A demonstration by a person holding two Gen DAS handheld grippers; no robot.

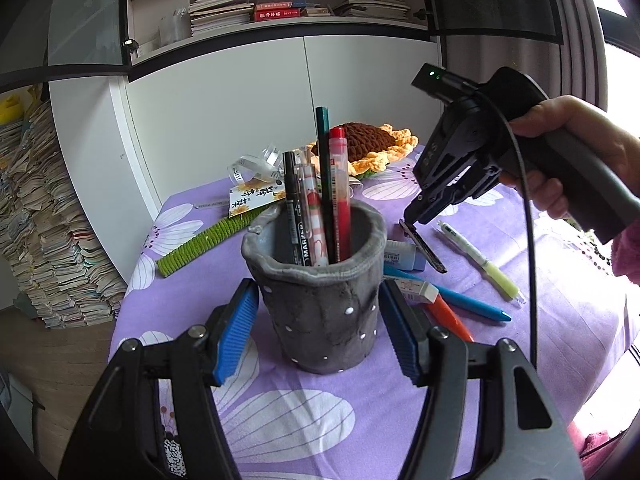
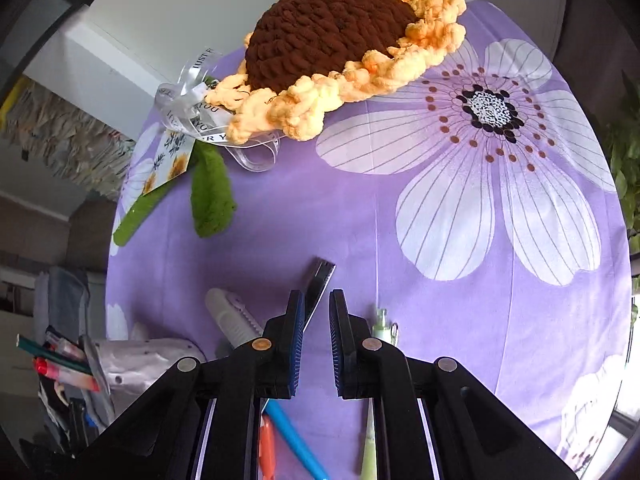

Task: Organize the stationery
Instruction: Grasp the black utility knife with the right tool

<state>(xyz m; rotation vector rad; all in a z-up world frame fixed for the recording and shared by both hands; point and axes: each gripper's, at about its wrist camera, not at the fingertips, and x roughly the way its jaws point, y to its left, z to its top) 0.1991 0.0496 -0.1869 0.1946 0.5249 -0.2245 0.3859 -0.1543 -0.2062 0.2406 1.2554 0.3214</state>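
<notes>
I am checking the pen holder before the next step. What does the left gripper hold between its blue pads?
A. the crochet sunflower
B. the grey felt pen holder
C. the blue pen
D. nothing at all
B: the left gripper has its blue pads pressed on both sides of the grey felt pen holder.

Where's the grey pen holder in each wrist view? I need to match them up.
Left wrist: grey pen holder, centre, upright, pens standing in it.
Right wrist: holder at lower left edge, seen tipped sideways, pens pointing left.
Shared landmark: crochet sunflower, behind the holder in left wrist, top centre in right wrist.
</notes>
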